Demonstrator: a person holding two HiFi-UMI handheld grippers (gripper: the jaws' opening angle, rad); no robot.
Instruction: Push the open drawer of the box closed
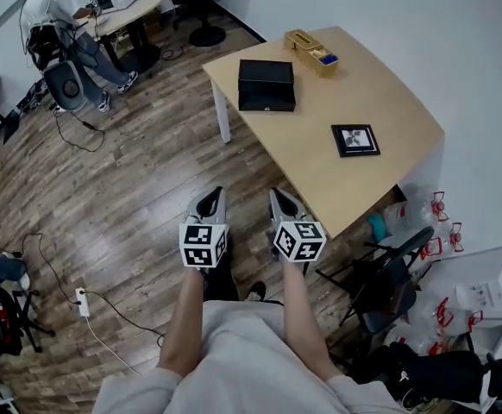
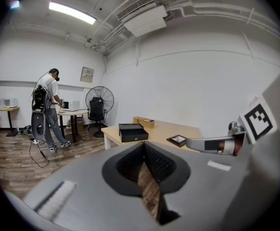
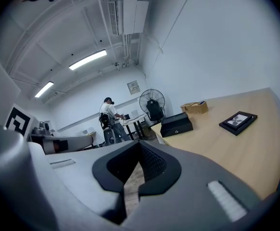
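A black box (image 1: 266,84) sits on the far left part of the light wooden table (image 1: 320,179); its lower front section stands out a little toward the table's near edge. It also shows far off as the black box (image 2: 133,132) and black box (image 3: 176,124). Both grippers hover over the wooden floor, well short of the table. The left gripper (image 1: 210,195) and the right gripper (image 1: 279,195) are side by side, each shut with nothing held. In the gripper views the left gripper (image 2: 143,148) and the right gripper (image 3: 139,146) have their jaw tips together.
A wicker basket (image 1: 311,52) and a framed picture (image 1: 355,140) share the table. A black chair (image 1: 380,291) and clutter stand right of me. A person (image 1: 61,24) works at a far desk. A power strip (image 1: 83,300) with cables lies on the floor to the left.
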